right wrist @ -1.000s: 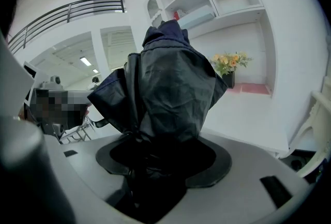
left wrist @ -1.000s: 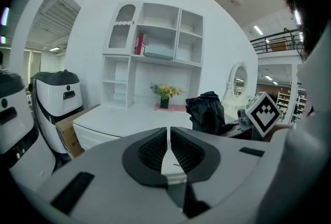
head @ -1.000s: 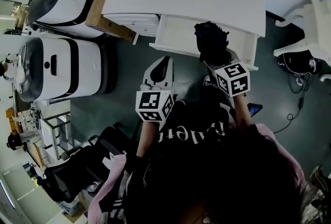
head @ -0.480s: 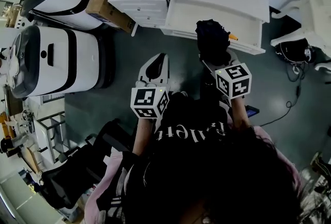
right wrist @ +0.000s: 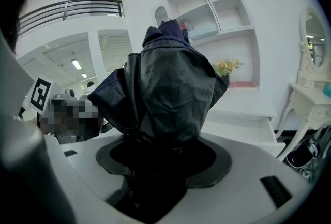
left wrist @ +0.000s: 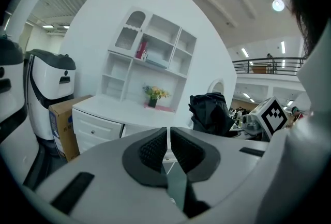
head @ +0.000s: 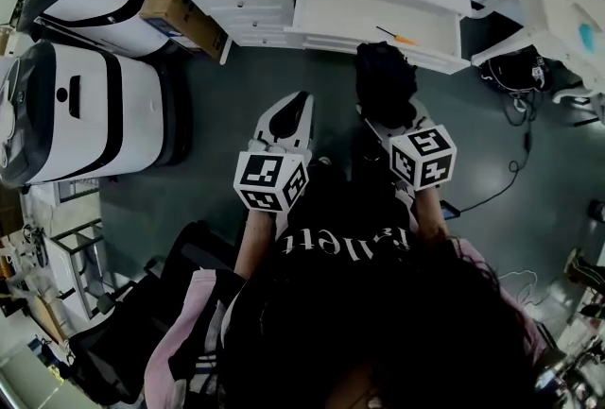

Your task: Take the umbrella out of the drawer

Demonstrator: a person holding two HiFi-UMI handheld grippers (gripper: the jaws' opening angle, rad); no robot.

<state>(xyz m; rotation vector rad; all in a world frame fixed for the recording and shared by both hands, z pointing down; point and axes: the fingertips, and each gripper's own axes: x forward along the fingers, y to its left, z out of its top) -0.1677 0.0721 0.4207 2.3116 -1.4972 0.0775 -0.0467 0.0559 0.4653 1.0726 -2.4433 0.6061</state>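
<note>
Right gripper clamps the umbrella outside the drawer's front edge; left gripper closed.

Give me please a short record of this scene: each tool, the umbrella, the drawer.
left tool: jaws together, holding nothing
right tool: shut on the umbrella
umbrella: black, folded, outside the drawer, over the floor
drawer: open; a thin stick with an orange end lies inside

White lettering on black shirt, too distorted to read; no other legible text.
</note>
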